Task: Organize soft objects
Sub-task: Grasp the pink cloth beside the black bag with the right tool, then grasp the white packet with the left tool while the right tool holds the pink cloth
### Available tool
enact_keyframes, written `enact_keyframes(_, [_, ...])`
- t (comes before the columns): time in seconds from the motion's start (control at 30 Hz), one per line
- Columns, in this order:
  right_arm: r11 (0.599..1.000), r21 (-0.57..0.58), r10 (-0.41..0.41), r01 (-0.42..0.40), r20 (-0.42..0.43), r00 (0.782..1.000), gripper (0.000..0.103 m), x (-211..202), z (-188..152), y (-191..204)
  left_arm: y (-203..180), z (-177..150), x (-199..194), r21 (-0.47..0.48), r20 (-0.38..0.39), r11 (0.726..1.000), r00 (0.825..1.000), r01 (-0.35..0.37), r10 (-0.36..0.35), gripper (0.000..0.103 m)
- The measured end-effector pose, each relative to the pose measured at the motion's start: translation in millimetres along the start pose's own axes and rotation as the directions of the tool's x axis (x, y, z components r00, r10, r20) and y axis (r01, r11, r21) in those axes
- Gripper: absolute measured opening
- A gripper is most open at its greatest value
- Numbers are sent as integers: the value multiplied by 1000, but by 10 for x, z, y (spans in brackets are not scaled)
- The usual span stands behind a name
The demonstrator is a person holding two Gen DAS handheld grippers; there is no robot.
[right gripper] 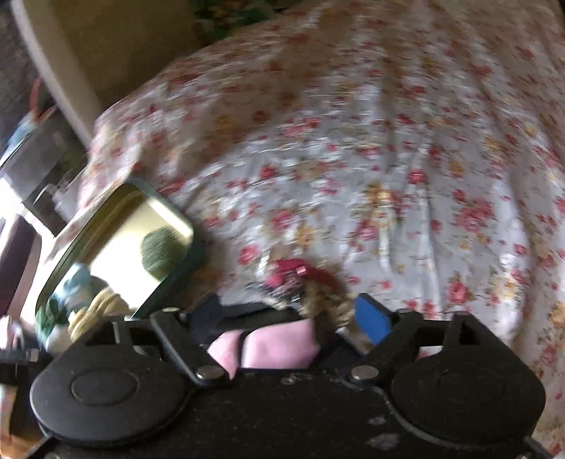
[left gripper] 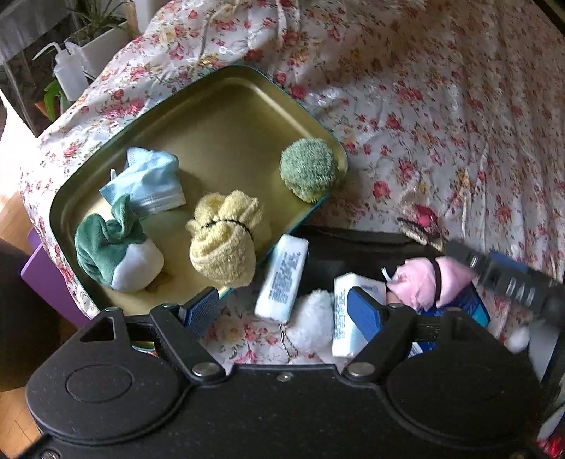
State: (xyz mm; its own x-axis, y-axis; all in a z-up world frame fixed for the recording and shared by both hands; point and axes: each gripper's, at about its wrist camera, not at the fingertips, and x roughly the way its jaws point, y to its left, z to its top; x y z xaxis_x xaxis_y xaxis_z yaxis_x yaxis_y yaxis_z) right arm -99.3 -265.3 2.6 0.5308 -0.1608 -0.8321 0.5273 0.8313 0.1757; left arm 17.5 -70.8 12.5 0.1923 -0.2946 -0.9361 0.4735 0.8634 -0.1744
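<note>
A floral bedspread (left gripper: pixel 441 106) fills the room; potted plant (left gripper: pixel 95 31), squeeze bottle (left gripper: pixel 67 74) and wooden floor (left gripper: pixel 12 219) at left

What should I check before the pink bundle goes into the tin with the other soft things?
1. Pink bundle sits between the right claw fingers: ok.
2. Firm grip on it: cannot tell, that view is blurred.
3. Free floor in the tin: ok, the back half is bare.
4. Left claw carries nothing: ok, open.
5. Yellow towel roll and green ball away from the drop spot: ok.
</note>
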Motion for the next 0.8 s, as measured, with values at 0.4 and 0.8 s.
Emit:
enact_keyframes(0.4, [975,-205,-113,86,-126,986,69,402,-205,348,-101,-12,92,10,-25,1000,1000,11,-10,75])
enact_keyframes(0.8, [997,74,-35,29,88,995,59,-76,38,-122,-331,-97,145,78,-27,997,999,22,-20,75])
